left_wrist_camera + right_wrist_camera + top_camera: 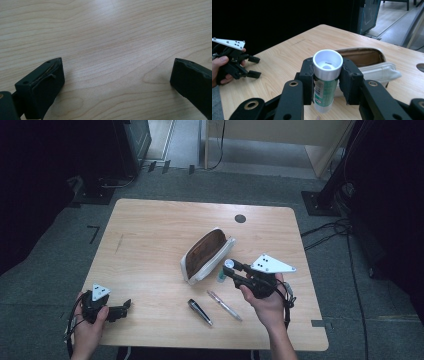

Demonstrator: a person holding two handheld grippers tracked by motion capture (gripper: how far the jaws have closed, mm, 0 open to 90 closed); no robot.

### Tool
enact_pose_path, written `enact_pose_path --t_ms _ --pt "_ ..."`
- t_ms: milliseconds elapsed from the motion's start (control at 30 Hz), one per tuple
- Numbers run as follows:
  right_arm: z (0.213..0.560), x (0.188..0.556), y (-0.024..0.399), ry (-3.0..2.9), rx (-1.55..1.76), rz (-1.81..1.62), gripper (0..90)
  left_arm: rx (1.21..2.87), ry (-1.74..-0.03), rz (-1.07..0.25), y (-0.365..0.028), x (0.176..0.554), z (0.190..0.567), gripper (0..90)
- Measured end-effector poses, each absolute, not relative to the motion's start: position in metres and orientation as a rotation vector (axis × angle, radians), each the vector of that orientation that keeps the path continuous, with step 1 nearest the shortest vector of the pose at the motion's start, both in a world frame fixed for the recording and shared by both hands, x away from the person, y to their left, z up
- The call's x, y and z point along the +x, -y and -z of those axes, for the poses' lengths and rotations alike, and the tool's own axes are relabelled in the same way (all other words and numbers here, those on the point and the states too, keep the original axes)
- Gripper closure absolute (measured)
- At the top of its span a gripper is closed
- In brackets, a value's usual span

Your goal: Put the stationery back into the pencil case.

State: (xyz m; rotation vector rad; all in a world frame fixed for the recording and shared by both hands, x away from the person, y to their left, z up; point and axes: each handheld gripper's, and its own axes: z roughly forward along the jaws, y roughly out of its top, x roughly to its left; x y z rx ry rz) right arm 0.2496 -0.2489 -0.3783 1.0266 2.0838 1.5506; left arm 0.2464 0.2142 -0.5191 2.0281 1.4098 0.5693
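Glue stick [325, 82] clamped upright in right gripper [327, 78] beside open pencil case [206, 254] mid-table, left gripper [117, 75] wide and idle near front-left corner, risking a slip from smooth plastic

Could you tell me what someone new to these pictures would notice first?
Most striking is the green-and-white glue stick clamped upright in the right gripper, lifted just off the table beside the open white pencil case. Two pens lie on the table's near side, while the left gripper rests open at the near left corner.
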Motion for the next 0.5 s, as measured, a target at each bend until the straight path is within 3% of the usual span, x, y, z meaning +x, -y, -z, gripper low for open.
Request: enact_pose_path --t_ms 500 --pt "0.367 0.267 0.223 -2.077 0.992 -1.587 66.4 2.025 -1.411 -0.569 -0.214 0.246 0.519 0.0"
